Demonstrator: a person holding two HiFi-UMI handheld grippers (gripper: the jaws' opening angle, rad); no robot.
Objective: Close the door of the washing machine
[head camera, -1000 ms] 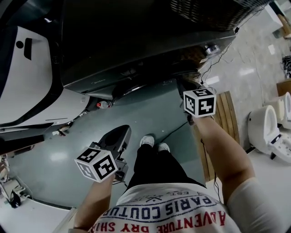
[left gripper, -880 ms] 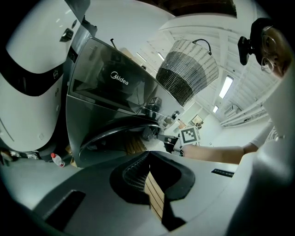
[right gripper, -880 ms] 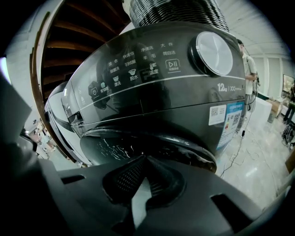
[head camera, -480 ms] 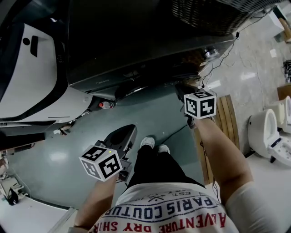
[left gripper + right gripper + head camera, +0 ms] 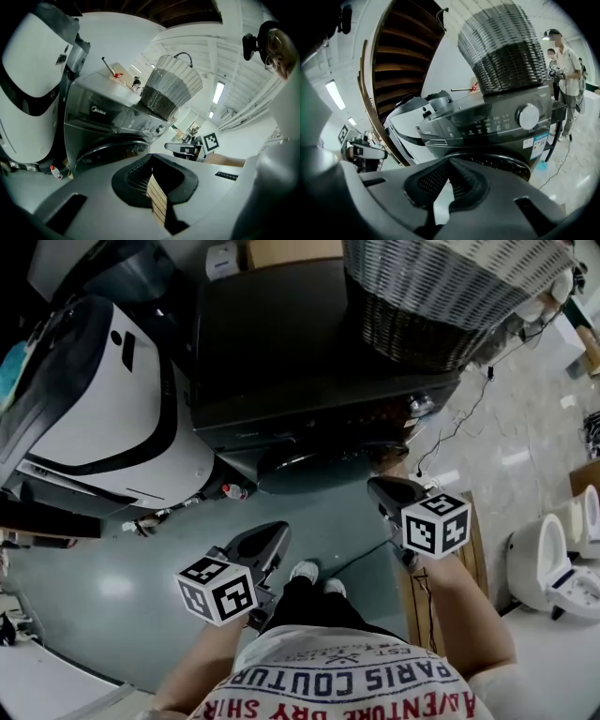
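Observation:
A dark front-loading washing machine stands ahead of me. Its round door lies flush against the front, and it also shows in the left gripper view and the right gripper view. My left gripper hangs over the floor a short way in front of the machine, shut with nothing in it. My right gripper is just right of the door, close to it but apart from it. It is also shut and holds nothing.
A wicker basket sits on top of the machine. A white appliance stands to its left, with a small red-capped bottle on the floor between them. Wooden slats, a cable and toilets lie at the right. A person stands beyond.
The head view has drawn back, so the machine's top and the basket now show. Both grippers sit lower in the view. The right one has come away from the machine's front.

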